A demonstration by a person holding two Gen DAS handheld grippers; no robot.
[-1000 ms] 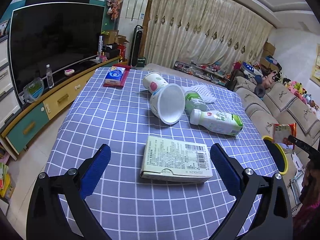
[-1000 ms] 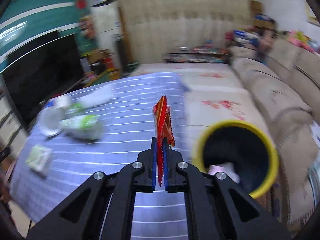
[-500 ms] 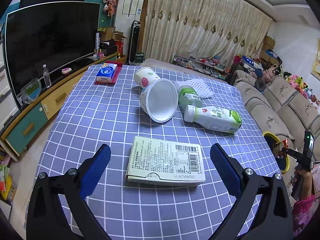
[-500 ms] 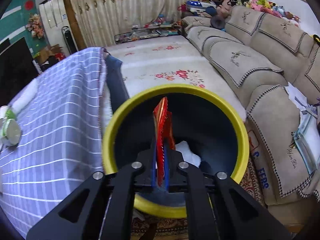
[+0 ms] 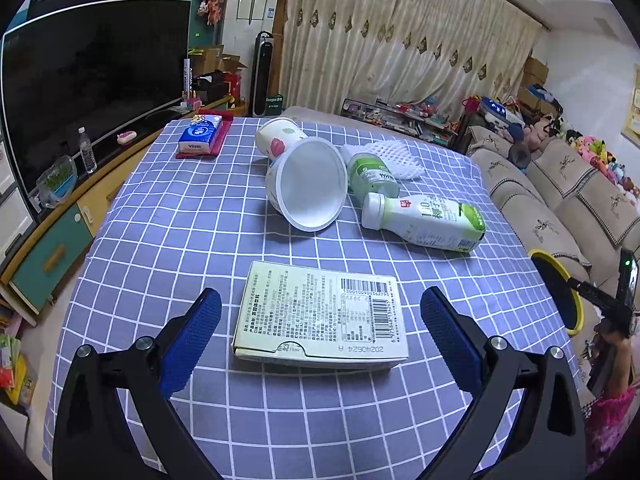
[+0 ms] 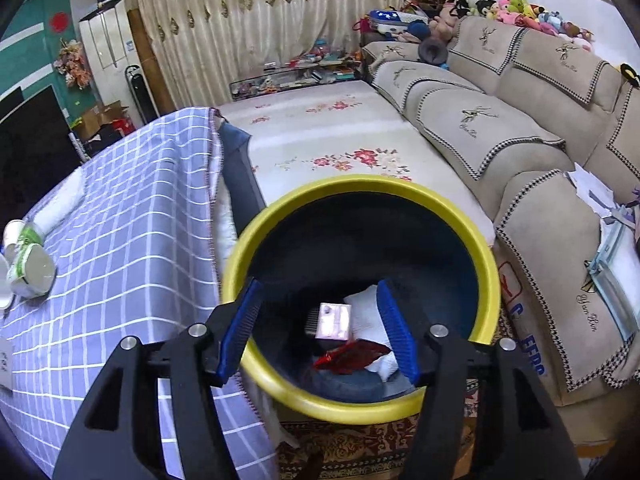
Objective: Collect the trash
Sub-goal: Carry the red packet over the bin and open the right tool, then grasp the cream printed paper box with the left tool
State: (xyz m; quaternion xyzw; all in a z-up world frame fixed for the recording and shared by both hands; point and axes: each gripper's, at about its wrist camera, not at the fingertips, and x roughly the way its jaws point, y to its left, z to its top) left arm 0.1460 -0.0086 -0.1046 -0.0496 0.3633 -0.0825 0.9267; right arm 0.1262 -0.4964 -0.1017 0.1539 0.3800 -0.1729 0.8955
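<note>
Right gripper (image 6: 318, 326), jaws just opened and empty, hangs over the yellow-rimmed dark bin (image 6: 486, 248); the crinkled red foil wrapper (image 6: 350, 356) lies inside. Left gripper (image 5: 320, 332) stands wide, astride the flat pale cardboard box (image 5: 320, 320) on the blue checked tablecloth (image 5: 168, 216). Judged light, stiff, crushable: grip its long side edges

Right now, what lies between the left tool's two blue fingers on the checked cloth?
The flat cream carton with the barcode lies there, label side up, touching neither finger of the open left tool. The left wrist view shows it.
</note>
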